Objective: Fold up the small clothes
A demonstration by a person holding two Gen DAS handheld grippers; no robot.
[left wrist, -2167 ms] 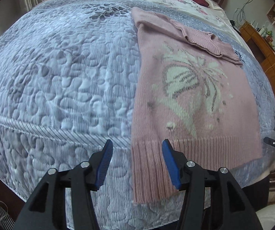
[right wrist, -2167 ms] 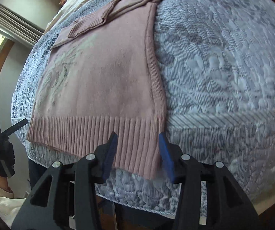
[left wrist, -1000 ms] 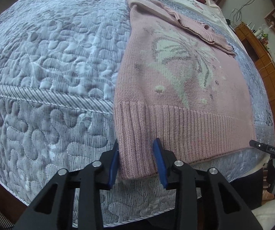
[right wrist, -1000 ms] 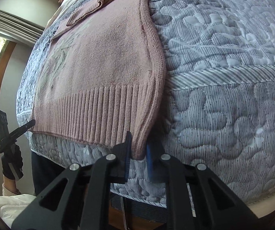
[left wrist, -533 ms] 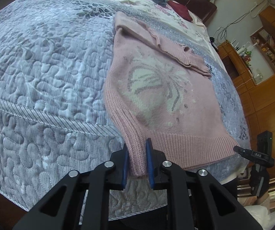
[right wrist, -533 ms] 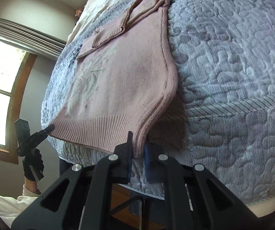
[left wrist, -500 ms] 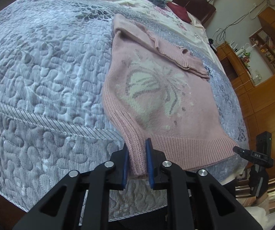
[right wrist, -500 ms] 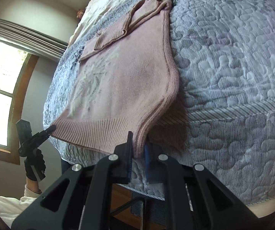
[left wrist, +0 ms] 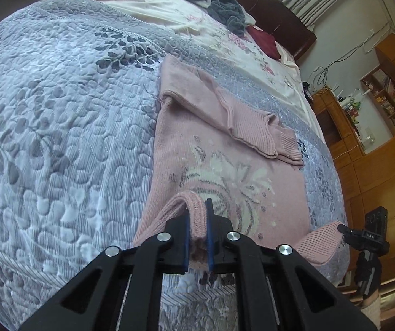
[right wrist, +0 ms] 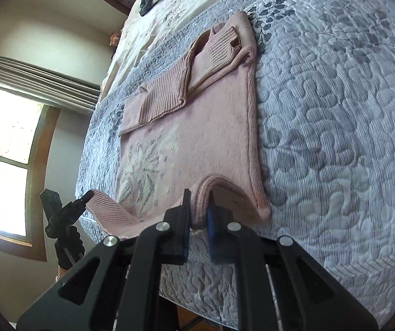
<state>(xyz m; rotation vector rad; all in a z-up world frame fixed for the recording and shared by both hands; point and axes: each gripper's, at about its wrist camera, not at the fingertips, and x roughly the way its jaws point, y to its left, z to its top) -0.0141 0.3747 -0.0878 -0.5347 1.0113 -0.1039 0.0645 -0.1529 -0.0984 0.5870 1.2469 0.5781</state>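
- Since 2.2 s ago, when both tools stood wide over the ribbed hem, the left gripper [left wrist: 197,237] and the right gripper [right wrist: 198,218] have each been closed onto a hem corner of the pink sweater [left wrist: 225,171].
- In the last half second the hem has been raised off the quilt [left wrist: 59,138] and carried over the sweater's own body — a rolled fold now shows at each corner.
- This is judged to be the start of the bottom-to-top fold; the hem is not yet laid down.
- The sweater lies flat on the near part of the bed, its long axis running away from the grippers, hem nearest and shoulders farthest.
- Both sleeves [left wrist: 252,127] are already folded across the chest, near the collar end.
- The dark clothes [left wrist: 219,5] lie well apart, toward the headboard.
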